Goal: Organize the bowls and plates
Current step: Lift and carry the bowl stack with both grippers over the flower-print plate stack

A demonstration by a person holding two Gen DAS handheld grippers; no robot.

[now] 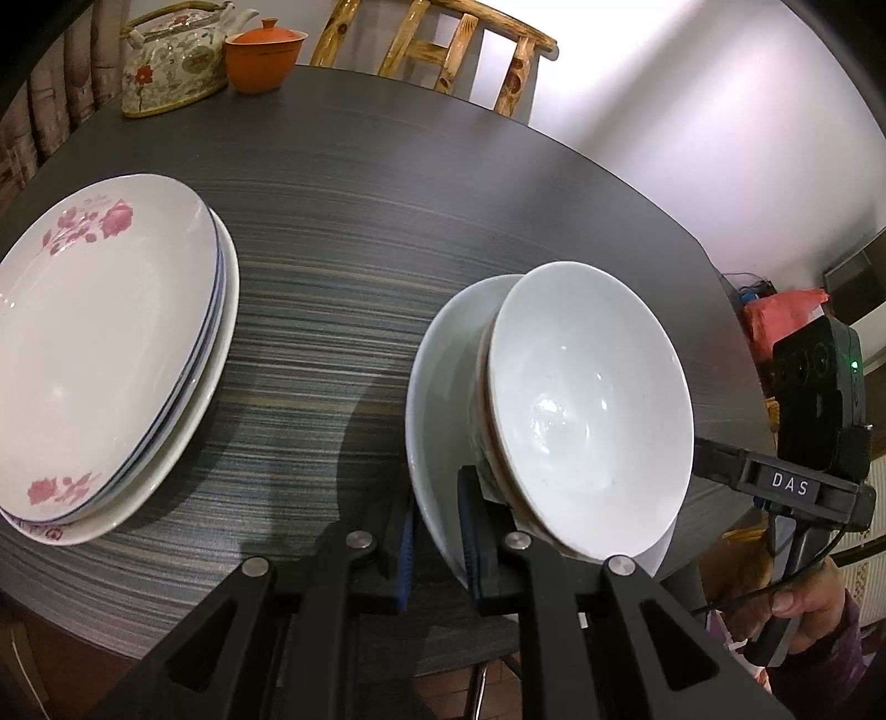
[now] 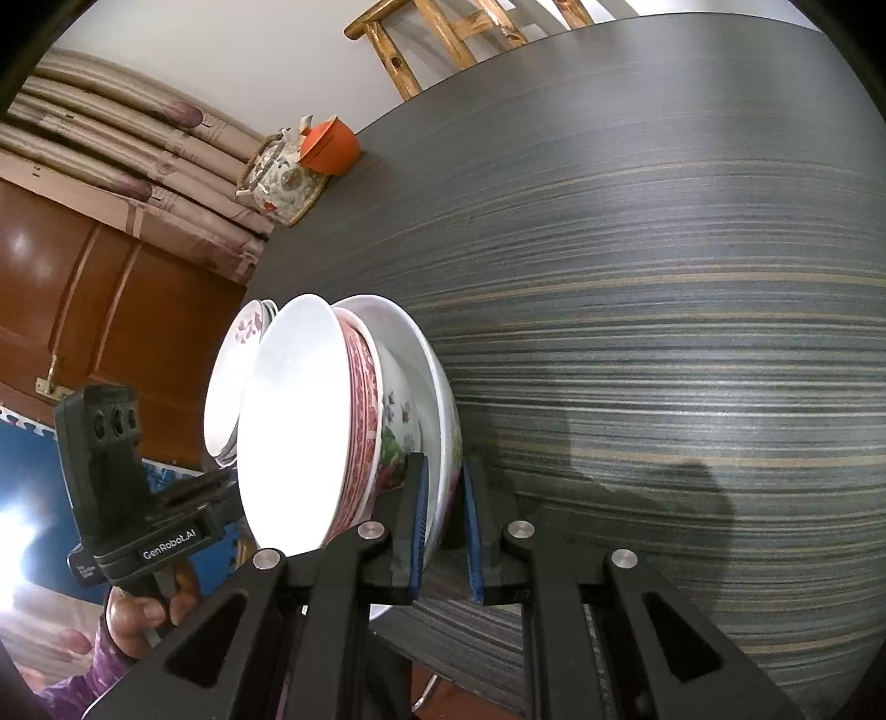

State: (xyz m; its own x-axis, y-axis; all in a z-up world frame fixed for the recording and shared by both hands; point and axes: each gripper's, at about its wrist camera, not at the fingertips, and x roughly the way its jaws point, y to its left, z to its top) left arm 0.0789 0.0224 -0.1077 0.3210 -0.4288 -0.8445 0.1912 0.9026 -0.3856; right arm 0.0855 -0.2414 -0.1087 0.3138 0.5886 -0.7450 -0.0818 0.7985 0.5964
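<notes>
A stack of nested bowls is held between both grippers above the dark table (image 1: pixel 354 232). My left gripper (image 1: pixel 437 531) is shut on the rim of the large white outer bowl (image 1: pixel 437 387); a smaller white bowl (image 1: pixel 587 399) sits inside it. My right gripper (image 2: pixel 446 531) is shut on the same outer bowl's rim (image 2: pixel 437 387) from the other side; in the right wrist view the floral bowl (image 2: pixel 396 432), a red-patterned bowl (image 2: pixel 362 410) and the white bowl (image 2: pixel 293 421) nest in it. A stack of plates with pink flowers (image 1: pixel 105 343) lies on the table at left.
A flowered teapot (image 1: pixel 171 61) and an orange lidded cup (image 1: pixel 266 55) stand at the table's far edge. A wooden chair (image 1: pixel 443 50) stands behind the table. The right gripper's body (image 1: pixel 814 410) is beside the bowls.
</notes>
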